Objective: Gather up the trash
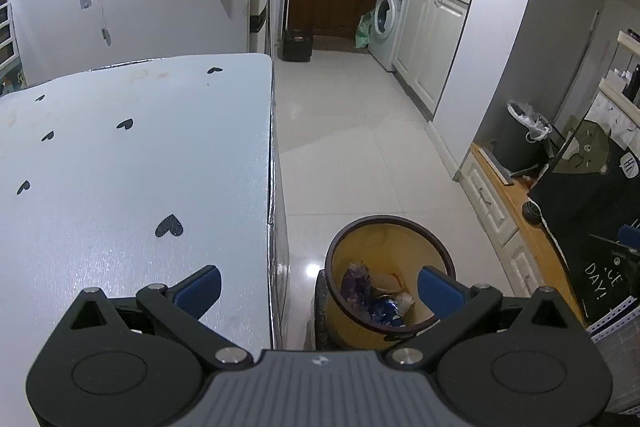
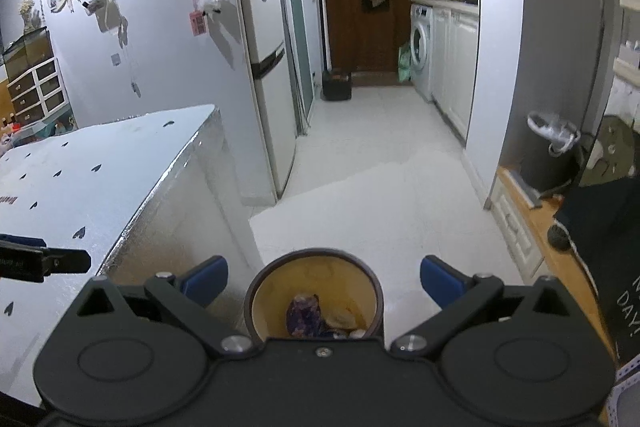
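A yellow waste bin with a dark rim [image 1: 416,227] stands on the floor beside the table; it also shows in the right wrist view [image 2: 280,263]. Inside lie a purple crumpled wrapper [image 1: 356,283], a blue wrapper [image 1: 384,309] and pale scraps; the purple wrapper [image 2: 304,313] shows from the right too. My left gripper [image 1: 319,289] is open and empty, straddling the table's right edge and the bin. My right gripper [image 2: 324,283] is open and empty, directly above the bin.
A white table with black heart marks [image 1: 120,163] fills the left. The tiled floor [image 1: 340,131] runs to a washing machine [image 1: 386,19] and cabinets. A dark bin with a white liner [image 1: 520,139] stands on a wooden bench at right. A fridge [image 2: 264,67] stands past the table.
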`<state>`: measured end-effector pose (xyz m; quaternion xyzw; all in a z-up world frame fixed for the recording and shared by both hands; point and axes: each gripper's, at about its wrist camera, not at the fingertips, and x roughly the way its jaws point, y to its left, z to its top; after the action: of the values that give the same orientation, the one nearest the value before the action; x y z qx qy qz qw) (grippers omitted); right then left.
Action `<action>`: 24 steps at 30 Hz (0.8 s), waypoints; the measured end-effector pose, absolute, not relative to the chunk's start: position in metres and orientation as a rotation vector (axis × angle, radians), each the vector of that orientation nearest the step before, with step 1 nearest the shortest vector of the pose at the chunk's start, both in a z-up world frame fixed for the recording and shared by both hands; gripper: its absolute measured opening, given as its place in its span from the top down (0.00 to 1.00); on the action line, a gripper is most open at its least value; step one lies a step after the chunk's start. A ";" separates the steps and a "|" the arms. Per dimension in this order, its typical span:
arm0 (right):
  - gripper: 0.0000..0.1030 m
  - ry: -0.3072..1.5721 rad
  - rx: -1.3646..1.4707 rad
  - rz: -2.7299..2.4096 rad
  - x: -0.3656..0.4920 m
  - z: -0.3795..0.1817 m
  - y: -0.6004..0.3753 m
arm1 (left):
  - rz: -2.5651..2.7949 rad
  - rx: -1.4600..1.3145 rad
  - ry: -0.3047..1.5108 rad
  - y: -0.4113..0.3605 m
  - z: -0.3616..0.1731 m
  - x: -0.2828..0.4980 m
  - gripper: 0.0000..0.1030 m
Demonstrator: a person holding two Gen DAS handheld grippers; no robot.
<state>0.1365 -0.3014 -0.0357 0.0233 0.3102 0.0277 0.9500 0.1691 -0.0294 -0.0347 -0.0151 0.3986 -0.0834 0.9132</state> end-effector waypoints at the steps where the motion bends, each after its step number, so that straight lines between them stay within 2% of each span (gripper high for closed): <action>1: 0.00 0.625 0.047 0.056 0.134 -0.037 -0.300 | -0.171 -0.030 0.818 -0.029 -0.036 0.168 0.00; 24: 0.00 0.602 0.005 0.057 0.122 -0.049 -0.283 | -0.172 -0.022 0.803 -0.031 -0.047 0.150 0.00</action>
<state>0.1216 -0.2833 -0.0495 0.0025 0.2965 0.0282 0.9546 0.1496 -0.0309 -0.0474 -0.0108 0.3901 -0.0836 0.9169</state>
